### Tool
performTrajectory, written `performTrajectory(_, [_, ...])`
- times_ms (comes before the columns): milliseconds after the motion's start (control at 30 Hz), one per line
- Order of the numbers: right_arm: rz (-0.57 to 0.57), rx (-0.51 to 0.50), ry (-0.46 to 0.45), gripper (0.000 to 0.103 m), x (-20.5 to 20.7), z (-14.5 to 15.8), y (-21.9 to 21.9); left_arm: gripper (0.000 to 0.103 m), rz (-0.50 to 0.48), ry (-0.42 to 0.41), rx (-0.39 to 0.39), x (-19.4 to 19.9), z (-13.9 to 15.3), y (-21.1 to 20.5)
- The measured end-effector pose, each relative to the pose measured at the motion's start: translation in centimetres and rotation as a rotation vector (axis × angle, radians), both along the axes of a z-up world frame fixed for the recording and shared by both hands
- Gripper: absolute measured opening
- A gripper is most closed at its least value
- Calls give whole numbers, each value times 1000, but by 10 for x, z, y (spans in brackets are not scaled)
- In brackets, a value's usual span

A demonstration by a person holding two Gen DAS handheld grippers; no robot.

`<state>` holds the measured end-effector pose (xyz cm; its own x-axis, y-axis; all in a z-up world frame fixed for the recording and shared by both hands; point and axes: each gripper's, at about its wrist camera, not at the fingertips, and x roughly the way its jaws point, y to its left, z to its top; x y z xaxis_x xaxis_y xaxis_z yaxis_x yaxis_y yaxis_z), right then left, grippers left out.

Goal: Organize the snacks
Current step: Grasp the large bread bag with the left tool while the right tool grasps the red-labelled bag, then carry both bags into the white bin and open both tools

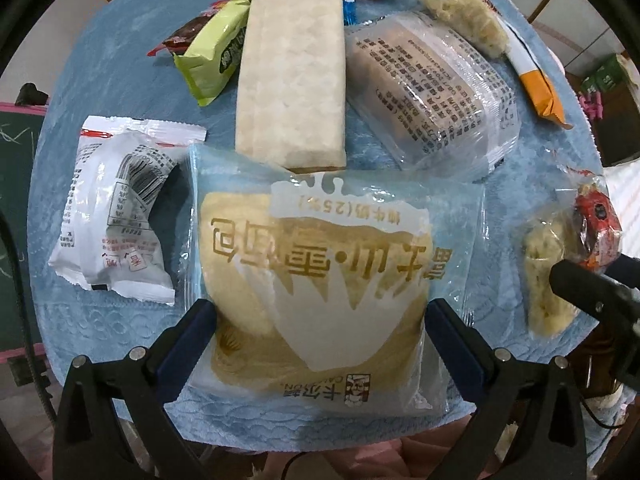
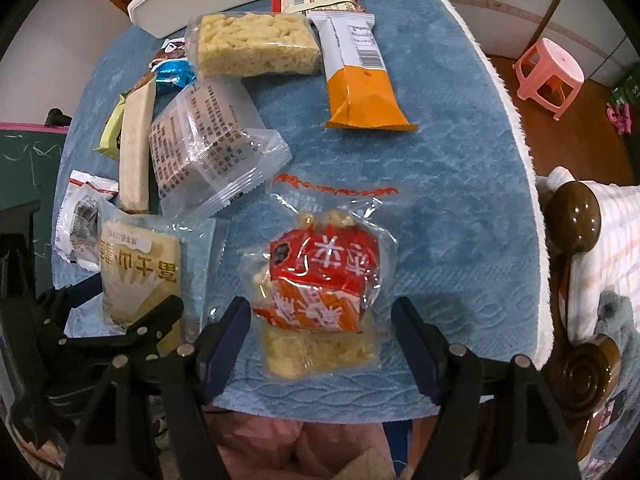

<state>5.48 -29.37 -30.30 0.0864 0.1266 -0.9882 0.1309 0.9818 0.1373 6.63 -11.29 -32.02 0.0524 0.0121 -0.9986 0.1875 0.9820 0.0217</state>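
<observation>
1. Left gripper (image 1: 320, 328): jaws apart, straddling blue bread pack (image 1: 320, 264) at near edge of blue towel (image 1: 120, 320).
2. Right gripper (image 2: 320, 332): jaws apart either side of red rice-crisp pack (image 2: 320, 284), w/ bread pack just left.

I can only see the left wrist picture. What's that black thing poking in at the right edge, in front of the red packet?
Observer: That is the right gripper. In the right wrist view it is open, with one blue-padded finger on either side of the clear plastic packet with the red label.
Operator: What's inside that packet? I only see a sliver of it.
Observer: A pale block of puffed grain shows below the red label. The packet lies flat on the blue textured towel.
Operator: Is there anything beyond the table on that side?
Observer: Yes, a pink plastic stool stands on the wooden floor past the towel's white edge.
</observation>
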Motion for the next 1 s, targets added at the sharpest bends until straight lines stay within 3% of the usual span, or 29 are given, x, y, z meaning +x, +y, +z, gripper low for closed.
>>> performTrajectory(33, [1,1,0,67,0,0,1,103,-1,14,0,5,-1,-4])
performTrajectory(167, [-11,7,-1,66,-2,3,2,101,-4,58,-13,14,-2,-8])
performTrajectory(367, [-46,42,-37,66,1,15,-10,88,-46,8,-10,10,2,-25])
performTrajectory(467, [-56,52,-58,63,2,18,-14,66,-86,-33,-29,8,12,-37])
performTrajectory(500, [-56,48,-67,63,1,18,-13,49,-93,-47,-26,8,16,-40])
performTrajectory(533, [-54,42,-78,62,1,19,-13,44,-94,-59,-23,10,19,-43])
performTrajectory(900, [-10,21,-178,58,3,38,-2,26,-1,-51,-162,21,12,-32])
performTrajectory(1000, [0,23,-194,58,3,43,0,24,11,-65,-175,10,24,-15])
